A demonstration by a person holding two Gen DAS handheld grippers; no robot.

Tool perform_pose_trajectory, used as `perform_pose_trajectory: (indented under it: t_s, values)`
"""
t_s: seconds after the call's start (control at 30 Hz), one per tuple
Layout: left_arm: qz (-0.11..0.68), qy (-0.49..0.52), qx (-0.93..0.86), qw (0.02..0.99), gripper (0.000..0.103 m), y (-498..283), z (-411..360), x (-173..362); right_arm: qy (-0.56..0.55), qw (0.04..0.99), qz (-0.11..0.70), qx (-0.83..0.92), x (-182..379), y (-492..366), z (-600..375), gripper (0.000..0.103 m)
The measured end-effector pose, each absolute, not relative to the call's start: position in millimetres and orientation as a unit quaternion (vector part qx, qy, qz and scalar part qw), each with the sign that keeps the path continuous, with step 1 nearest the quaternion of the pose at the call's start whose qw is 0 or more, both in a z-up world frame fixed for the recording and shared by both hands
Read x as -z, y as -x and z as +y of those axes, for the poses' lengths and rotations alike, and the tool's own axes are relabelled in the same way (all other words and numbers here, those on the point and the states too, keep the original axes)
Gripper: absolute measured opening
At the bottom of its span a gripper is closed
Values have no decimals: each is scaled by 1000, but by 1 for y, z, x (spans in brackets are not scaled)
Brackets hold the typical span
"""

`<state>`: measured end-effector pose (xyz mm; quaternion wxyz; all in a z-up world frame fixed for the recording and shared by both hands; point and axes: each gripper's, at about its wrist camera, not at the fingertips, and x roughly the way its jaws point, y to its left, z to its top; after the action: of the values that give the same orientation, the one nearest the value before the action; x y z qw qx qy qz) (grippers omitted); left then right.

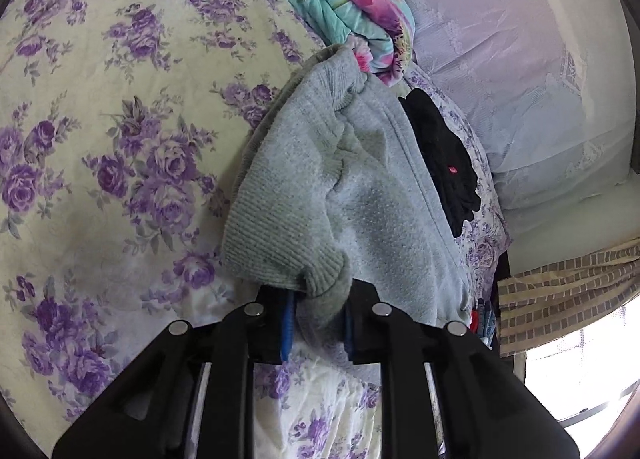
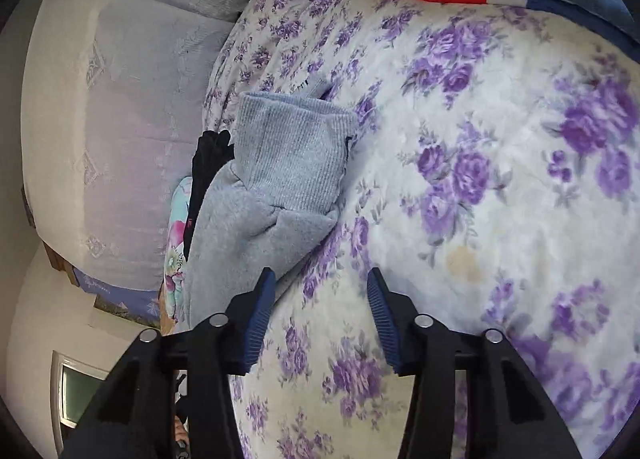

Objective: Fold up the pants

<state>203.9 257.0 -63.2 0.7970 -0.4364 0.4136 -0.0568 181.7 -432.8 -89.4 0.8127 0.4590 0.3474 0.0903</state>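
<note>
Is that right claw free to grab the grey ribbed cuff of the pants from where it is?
Probably yes. The right claw is open and empty, and the ribbed cuff lies just ahead on the floral bedsheet with nothing covering it.

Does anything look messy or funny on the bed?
Yes. The grey pants are bunched up, not flat: the left gripper pinches one ribbed cuff. The right gripper is open over the flowery sheet, which has a yellowish stain.
</note>
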Motion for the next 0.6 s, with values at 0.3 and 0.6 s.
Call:
perform_pose_trajectory:
  t_s: [0.3,0.6]
  values:
    - [411,430,58,802,17,-207,255,45,-443,832,317,-104,25,-272,-417,41]
    - [413,444,58,793,18,-205,257,63,-428,823,366,-79,66,-234,-428,57]
